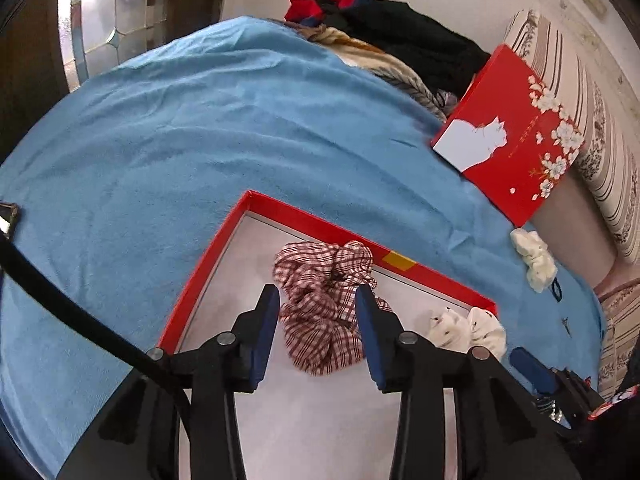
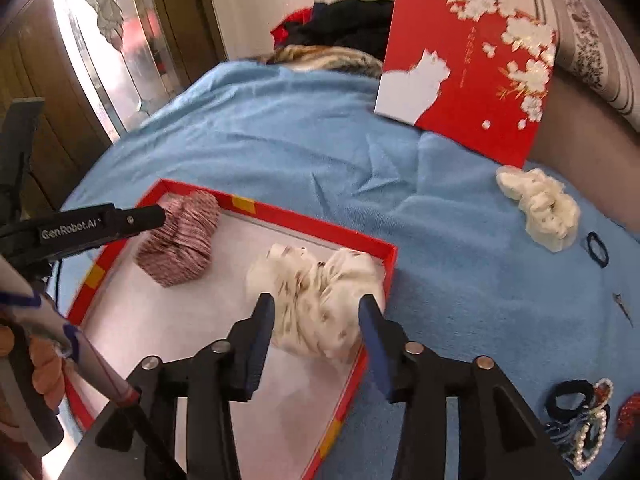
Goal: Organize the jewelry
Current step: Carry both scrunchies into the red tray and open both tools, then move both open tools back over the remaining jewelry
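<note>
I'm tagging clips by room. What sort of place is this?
Probably a bedroom: a blue blanket spread over what looks like a bed, a clothes pile at its far edge, and striped cushions beside it.

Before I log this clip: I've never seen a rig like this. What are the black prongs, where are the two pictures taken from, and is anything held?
The prongs belong to two hand-held grippers, each with a camera looking along its jaws. In the left wrist view, the left gripper stands open around a plaid scrunchie. In the right wrist view, the right gripper stands open around a white printed scrunchie. Both scrunchies lie in a red box tray on a blue blanket. Its lid leans behind; another cream scrunchie waits outside.
</note>
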Motion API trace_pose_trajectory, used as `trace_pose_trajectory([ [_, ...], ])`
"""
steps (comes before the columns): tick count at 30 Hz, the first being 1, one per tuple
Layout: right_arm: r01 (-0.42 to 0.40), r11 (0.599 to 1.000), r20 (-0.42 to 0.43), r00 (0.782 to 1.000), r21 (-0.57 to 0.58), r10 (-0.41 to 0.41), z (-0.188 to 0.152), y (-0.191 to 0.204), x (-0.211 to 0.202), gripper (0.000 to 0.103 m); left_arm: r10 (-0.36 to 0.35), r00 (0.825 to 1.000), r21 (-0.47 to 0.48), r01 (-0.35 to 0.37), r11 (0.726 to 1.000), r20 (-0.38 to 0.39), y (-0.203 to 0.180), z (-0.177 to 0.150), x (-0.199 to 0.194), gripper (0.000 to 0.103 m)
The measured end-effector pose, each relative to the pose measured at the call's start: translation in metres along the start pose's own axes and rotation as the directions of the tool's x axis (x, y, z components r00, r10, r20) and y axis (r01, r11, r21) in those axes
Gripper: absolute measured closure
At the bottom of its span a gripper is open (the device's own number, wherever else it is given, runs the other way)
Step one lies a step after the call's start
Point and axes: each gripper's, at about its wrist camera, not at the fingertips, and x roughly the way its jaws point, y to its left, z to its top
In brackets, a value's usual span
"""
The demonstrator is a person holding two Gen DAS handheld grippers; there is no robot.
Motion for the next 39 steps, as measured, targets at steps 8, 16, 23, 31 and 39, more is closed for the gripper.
trace_pose_trajectory([
  [8, 0.055, 0.998, 0.075, 0.996, -0.018, -0.054, -0.044, -0.03, -0.082, 0.046, -0.015, 0.998, 0.016, 0.014, 1.0, 0.065, -0.02, -0.036, -0.074, 0.051],
  [16, 0.156, 0.983, 0.039, 0.986, 0.095, -0.16, -0.146, -0.099, -0.148, 0.046, -0.111, 0.994, 0.126, 0.11, 0.986, 0.0, -0.084, -0.101, -0.111, 0.049],
  [23, 0.248, 0.925, -0.002, 0.966, 0.287, -0.259, -0.223, -0.176, -0.197, 0.046, -0.153, 0.986, 0.279, 0.166, 0.946, -0.07, -0.164, -0.156, -0.117, 0.049],
  [31, 0.321, 0.851, -0.02, 0.939, 0.416, -0.344, -0.275, -0.239, -0.23, 0.046, -0.151, 0.977, 0.38, 0.199, 0.903, -0.151, -0.23, -0.198, -0.105, 0.049],
  [39, 0.305, 0.8, -0.01, 0.937, 0.516, -0.35, -0.285, -0.278, -0.221, 0.046, -0.167, 0.964, 0.466, 0.247, 0.85, -0.207, -0.283, -0.222, -0.081, 0.049],
])
